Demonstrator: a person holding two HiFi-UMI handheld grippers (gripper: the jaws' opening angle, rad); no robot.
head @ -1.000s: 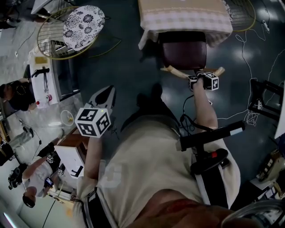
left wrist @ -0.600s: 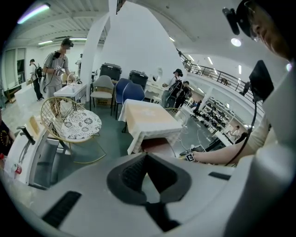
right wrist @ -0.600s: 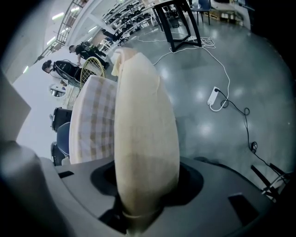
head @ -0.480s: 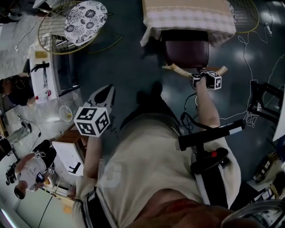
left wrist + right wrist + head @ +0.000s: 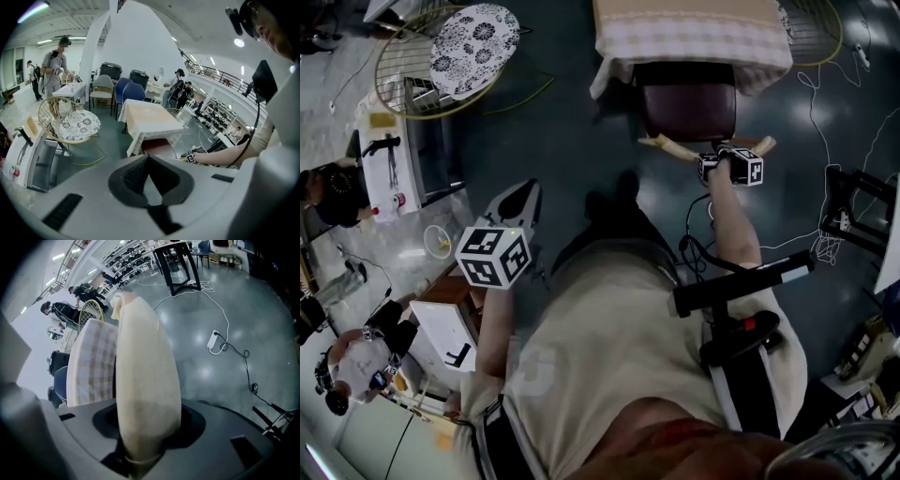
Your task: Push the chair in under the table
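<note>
Grips pale wood top of chair back (image 5: 146, 357) w/ right gripper (image 5: 713, 159), squeezing jaws in a bit more just now. Holds left gripper (image 5: 523, 195) up in air, jaws pressed together, empty, well apart from chair (image 5: 689, 101). Shows chair's dark red seat partly under checked table (image 5: 689, 37), back sticking out. Bears black & white square marks on cubes (image 5: 495, 255).

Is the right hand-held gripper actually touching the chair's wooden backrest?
Touching. The right gripper view shows the jaws of the right hand-held gripper, just closed further, pressing both sides of the chair backrest.
</note>
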